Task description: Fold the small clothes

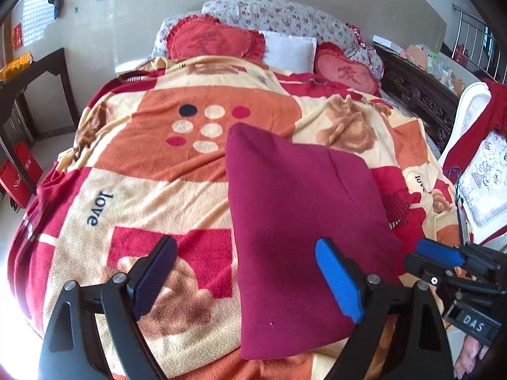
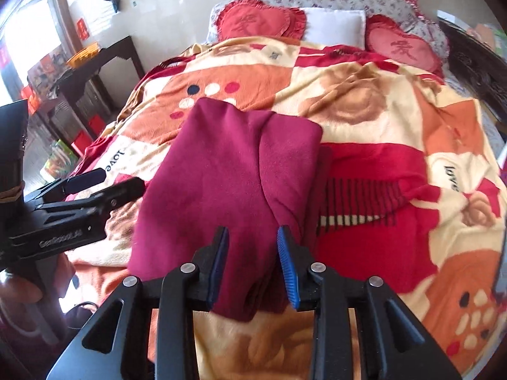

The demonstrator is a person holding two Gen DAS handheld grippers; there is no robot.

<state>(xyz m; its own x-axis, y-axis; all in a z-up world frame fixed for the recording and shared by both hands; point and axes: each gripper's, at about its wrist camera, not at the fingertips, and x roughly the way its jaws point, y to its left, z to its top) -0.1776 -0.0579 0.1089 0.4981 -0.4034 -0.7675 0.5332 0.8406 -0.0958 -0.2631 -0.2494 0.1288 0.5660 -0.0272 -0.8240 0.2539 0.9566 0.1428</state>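
A folded maroon garment [image 1: 294, 221] lies on the patterned blanket [image 1: 152, 171]. It also shows in the right wrist view [image 2: 228, 171]. My left gripper [image 1: 245, 280] is open above the garment's near left edge, one finger over the blanket, one over the cloth, holding nothing. My right gripper [image 2: 253, 266] is partly open over the garment's near edge, its jaws apart with cloth showing between them. The right gripper also shows in the left wrist view [image 1: 440, 256] at the right; the left gripper shows in the right wrist view [image 2: 95, 183] at the left.
Heart-shaped red cushions [image 1: 215, 39] and a white pillow [image 1: 290, 49] lie at the bed's head. A dark side table [image 1: 38, 76] stands left of the bed. A white chair with red cloth [image 1: 478, 145] stands at the right. A dark carved headboard [image 1: 418, 91] runs along the right.
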